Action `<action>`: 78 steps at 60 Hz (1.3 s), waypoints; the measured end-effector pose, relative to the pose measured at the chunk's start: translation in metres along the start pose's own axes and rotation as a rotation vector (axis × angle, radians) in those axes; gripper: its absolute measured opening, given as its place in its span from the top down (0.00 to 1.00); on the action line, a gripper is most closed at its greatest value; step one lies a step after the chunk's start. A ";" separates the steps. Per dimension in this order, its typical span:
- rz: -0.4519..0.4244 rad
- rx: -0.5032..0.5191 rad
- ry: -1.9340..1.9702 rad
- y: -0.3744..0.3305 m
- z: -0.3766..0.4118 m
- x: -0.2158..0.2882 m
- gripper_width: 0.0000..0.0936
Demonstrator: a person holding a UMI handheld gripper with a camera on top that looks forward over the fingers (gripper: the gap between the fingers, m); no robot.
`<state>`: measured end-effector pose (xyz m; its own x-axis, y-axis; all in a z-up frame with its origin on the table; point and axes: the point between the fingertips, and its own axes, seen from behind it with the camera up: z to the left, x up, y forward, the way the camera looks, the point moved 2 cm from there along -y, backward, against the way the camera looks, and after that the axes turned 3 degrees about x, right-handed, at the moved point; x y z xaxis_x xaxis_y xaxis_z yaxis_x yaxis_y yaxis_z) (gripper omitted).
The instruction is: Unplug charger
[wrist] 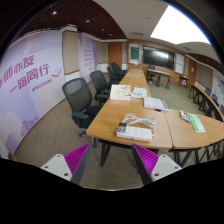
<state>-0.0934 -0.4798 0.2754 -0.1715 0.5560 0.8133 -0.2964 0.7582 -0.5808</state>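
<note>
My gripper (pixel 110 162) is open and empty, its two magenta pads (pixel 76 157) spread wide over the floor. A wooden table (pixel 105 125) stands well beyond the fingers. On its near end lies a flat white block (pixel 134 132) that looks like a power strip or charger. A bundle of pale cable (pixel 137 121) lies just behind the block. I cannot tell from here what is plugged into what. Nothing is between the fingers.
Black office chairs (pixel 78 98) line the table's left side. Papers (pixel 154 103) lie further along the table. A second table (pixel 196 130) on the right holds a green item (pixel 195 122). A banner (pixel 25 82) covers the left wall. The carpet (pixel 60 130) lies between me and the tables.
</note>
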 end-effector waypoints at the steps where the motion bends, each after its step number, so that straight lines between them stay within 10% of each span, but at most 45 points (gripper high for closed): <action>1: 0.001 -0.007 0.003 0.014 0.008 -0.014 0.09; 42: -0.101 -0.245 0.149 0.351 -0.078 -0.018 0.11; 52: -0.083 -0.270 0.158 0.385 -0.091 -0.021 0.59; 70: -0.034 -0.286 0.190 0.375 -0.091 -0.008 0.76; 78: -0.484 -0.351 -0.013 0.256 -0.111 0.166 0.76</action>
<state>-0.0932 -0.1555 0.2574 -0.1063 0.1170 0.9874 -0.0155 0.9927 -0.1193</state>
